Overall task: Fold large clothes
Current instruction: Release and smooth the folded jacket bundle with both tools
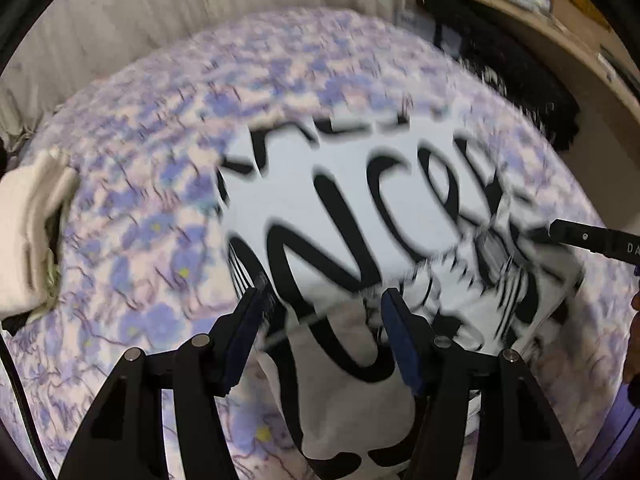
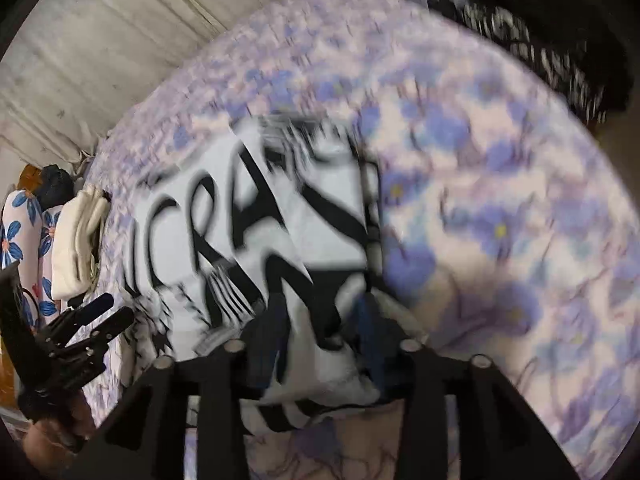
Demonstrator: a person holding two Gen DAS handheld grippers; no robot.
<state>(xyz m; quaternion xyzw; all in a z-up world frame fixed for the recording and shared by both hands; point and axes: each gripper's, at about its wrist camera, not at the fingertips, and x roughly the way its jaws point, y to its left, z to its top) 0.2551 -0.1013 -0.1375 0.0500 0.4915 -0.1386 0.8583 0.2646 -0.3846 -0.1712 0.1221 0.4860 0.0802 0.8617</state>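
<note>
I am pinching the white printed garment (image 2: 256,216) in the right gripper (image 2: 316,320) while the left gripper (image 1: 324,300) is hovering wide, so the fold stays anchored on the floral bedspread (image 1: 152,200).

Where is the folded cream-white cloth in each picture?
Left wrist view: the folded cream-white cloth lies at the far left edge, on the purple flowered bedspread.
Right wrist view: the cloth is also at the left, by the bedspread's edge, beside blue-flowered fabric.
Shared landmark: the white shirt with big black letters, lying right of the cloth in both.
</note>
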